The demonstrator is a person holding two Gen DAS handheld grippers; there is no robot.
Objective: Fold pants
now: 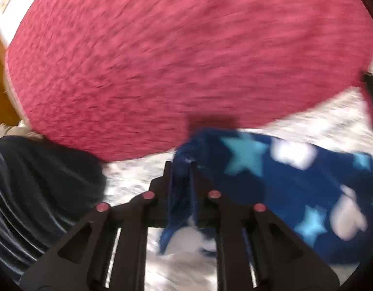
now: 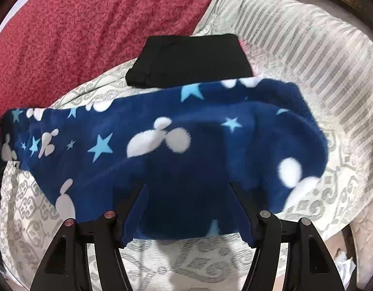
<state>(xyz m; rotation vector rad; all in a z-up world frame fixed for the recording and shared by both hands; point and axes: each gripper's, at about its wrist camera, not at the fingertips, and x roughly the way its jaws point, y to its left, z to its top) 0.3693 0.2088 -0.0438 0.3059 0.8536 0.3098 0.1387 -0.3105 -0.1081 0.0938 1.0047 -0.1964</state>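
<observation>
The pants (image 1: 283, 181) are dark blue fleece with light blue stars and white shapes. They stretch across the patterned bed cover (image 2: 28, 206). In the blurred left wrist view, my left gripper (image 1: 180, 163) is shut on a bunched corner of the pants, and the fabric hangs down between the fingers. In the right wrist view the pants (image 2: 137, 169) run from far left to right. My right gripper (image 2: 187, 185) stands wide over their near edge. Fabric fills the gap between its jaws, and the pads do not visibly press on it.
A folded black garment (image 2: 188, 60) lies just beyond the pants. A red textured blanket (image 1: 186, 48) covers the far side of the bed (image 2: 65, 24). A grey-striped cover (image 2: 307, 36) rises at the right. Dark cloth with thin stripes (image 1: 28, 181) is at the left.
</observation>
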